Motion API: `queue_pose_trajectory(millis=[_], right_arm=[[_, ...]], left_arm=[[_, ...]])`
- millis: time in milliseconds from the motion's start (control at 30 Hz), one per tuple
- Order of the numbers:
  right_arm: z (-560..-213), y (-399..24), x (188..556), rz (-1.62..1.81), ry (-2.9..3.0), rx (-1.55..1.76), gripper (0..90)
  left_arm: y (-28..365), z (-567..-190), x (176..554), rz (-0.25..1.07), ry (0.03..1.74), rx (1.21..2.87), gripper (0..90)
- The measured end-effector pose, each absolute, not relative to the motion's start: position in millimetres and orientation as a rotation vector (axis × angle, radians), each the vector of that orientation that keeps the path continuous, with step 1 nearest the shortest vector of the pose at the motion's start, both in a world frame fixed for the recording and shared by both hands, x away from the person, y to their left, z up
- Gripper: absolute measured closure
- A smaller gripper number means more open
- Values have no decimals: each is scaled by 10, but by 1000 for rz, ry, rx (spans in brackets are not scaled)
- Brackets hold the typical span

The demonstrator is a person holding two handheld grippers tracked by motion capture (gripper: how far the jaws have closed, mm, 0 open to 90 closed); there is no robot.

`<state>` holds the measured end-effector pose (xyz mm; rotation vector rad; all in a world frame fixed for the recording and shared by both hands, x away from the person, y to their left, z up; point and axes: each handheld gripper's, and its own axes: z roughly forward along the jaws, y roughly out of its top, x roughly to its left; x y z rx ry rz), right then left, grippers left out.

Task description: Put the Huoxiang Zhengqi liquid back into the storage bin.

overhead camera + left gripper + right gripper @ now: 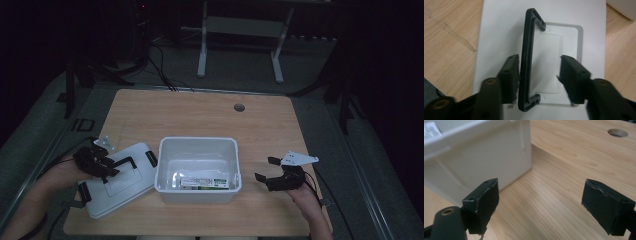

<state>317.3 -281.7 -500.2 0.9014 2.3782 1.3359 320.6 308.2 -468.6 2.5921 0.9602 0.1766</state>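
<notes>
Where the white lid (pixel 117 182) lies flat on the wooden table (pixel 200 112), just left of the open white bin (pixel 197 170), the left gripper (pixel 102 167) is positioned directly above it. Seen in the left gripper view, the lid's black handle (pixel 526 60) stands raised between the two jaws. One jaw is set against the handle bar, or very nearly so; contact cannot be confirmed. The other jaw is kept apart from it, over the recessed panel of the lid (pixel 554 62). The jaws are held partly apart, and the handle is not clamped by both pads.

The right gripper (pixel 270 172) is held by the person's right hand (pixel 302 195) just right of the bin, near its right wall. In the right gripper view its jaws are spread wide, with bare table (pixel 554 202) between them and nothing grasped. The bin wall (pixel 481 157) is seen just beyond one jaw, not touched.

A flat packet with a printed label (pixel 205 181) is seen lying inside the bin.
</notes>
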Motion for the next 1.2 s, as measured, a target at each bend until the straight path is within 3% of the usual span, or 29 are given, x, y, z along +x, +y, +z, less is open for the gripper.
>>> queue_pose_trajectory(millis=[167,733,1200], right_arm=[[-5094,-2889,3142,1334,2354,936,141],[-5394,-3120,2974,1322,2332,1056,141],[-5464,-3223,2782,1342,2317,1073,141]], left_arm=[[3074,-4697,3214,179,955,2604,580],[3064,-4728,3229,185,969,2619,579],[2980,-4714,3326,126,957,2744,580]])
